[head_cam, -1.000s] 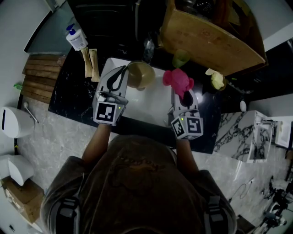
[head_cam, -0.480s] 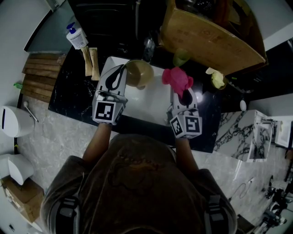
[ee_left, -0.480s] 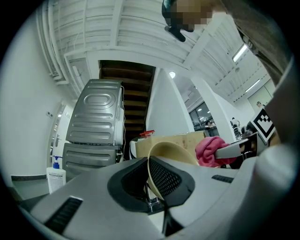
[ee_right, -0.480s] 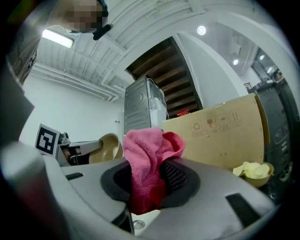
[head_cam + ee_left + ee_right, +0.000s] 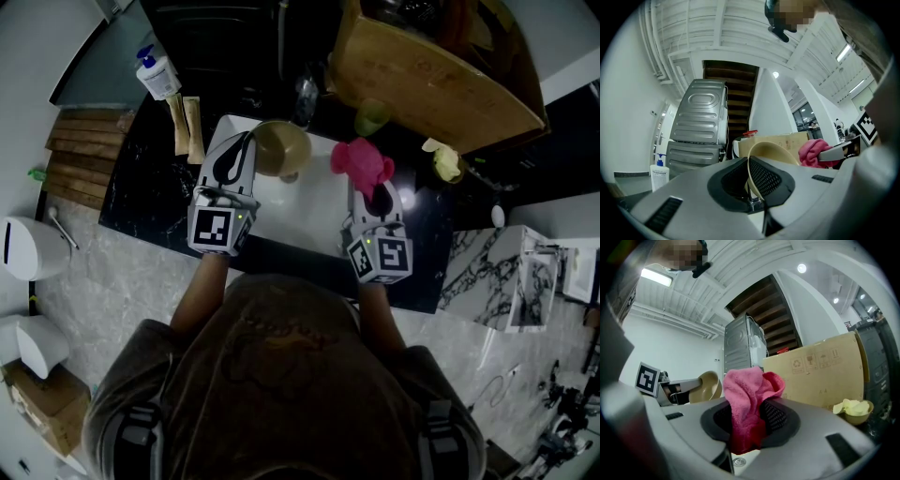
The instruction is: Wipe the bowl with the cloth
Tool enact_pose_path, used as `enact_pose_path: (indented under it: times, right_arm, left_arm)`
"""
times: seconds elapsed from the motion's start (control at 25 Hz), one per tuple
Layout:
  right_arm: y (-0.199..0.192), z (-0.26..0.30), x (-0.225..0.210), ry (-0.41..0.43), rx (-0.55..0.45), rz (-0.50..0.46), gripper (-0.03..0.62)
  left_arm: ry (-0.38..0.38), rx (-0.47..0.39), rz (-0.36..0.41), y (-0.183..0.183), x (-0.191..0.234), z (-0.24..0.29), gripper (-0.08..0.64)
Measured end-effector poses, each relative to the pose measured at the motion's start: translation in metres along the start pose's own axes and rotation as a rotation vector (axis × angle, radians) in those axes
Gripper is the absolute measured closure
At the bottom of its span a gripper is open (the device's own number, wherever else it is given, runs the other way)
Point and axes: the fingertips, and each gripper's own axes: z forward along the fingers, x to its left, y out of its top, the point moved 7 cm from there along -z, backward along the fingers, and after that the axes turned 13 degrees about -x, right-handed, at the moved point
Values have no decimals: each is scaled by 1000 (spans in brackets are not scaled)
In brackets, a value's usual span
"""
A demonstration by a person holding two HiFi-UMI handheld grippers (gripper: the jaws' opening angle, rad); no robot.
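My left gripper [image 5: 246,157] is shut on the rim of a tan bowl [image 5: 282,149], held tilted over the white sink [image 5: 314,220]. Seen from the left gripper view, the bowl [image 5: 769,158] stands edge-on between the jaws of that gripper [image 5: 754,187]. A bunched pink cloth [image 5: 362,165] is clamped in my right gripper [image 5: 373,192], a short way right of the bowl. In the right gripper view the cloth [image 5: 748,404] sticks up from the right gripper [image 5: 749,427], with the bowl [image 5: 707,386] beyond at left. Bowl and cloth are apart.
A large cardboard box [image 5: 427,70] stands behind the sink. A green cup [image 5: 371,119] and a small bowl with pale contents [image 5: 444,165] sit on the black counter [image 5: 150,202]. A soap pump bottle [image 5: 156,79] and two wooden pieces [image 5: 186,128] lie at the left.
The left gripper has tipped and lifted the bowl slightly toward the back. The pink cloth has shifted a little to the left, closer to the bowl.
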Motion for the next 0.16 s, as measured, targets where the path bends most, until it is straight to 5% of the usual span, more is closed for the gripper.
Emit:
enact_pose_path:
  times: [0.16]
  right_arm:
    - [-2,0,0,4,5,-1,483]
  left_arm:
    - [13,16,-14,-3,1,-1,537]
